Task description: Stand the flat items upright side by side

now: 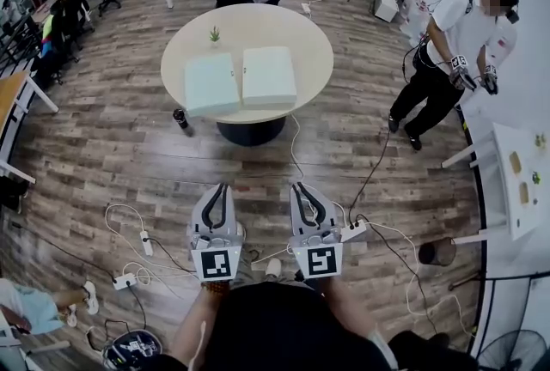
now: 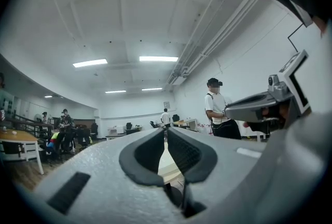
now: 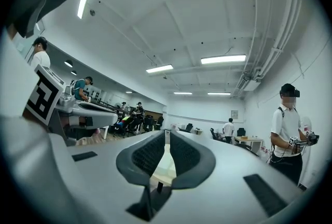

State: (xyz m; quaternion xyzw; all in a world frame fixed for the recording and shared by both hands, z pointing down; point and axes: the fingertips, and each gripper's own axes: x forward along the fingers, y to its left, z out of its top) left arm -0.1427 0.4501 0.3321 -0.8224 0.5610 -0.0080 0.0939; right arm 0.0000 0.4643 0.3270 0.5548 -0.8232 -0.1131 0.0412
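Wood-plank flooring point(image 1: 129, 155) runs through an open office. Well ahead of me stands a round table point(image 1: 258, 24). Two flat items lie on it beside its near edge, a pale green item point(image 1: 210, 84) and a white item point(image 1: 269, 76), side by side and both flat. I judge the task not yet begun.

The left gripper point(image 1: 221, 189) and right gripper point(image 1: 301, 187) are held level close to the body, far from the table. Each has its jaws closed together with nothing between them.

Risks noted:
- Cables point(image 1: 378, 163) and a power strip point(image 1: 354, 231) lie on the floor across the approach and could snag a foot.
- Both items sit near the table's edge. A clumsy lift could push one off.
- The items look broad, so once stood upright they may topple unless they lean together.
- A small potted plant point(image 1: 214, 35) toward the far edge could be knocked.
- A bottle point(image 1: 180, 118) stands on the floor by the table's left edge.
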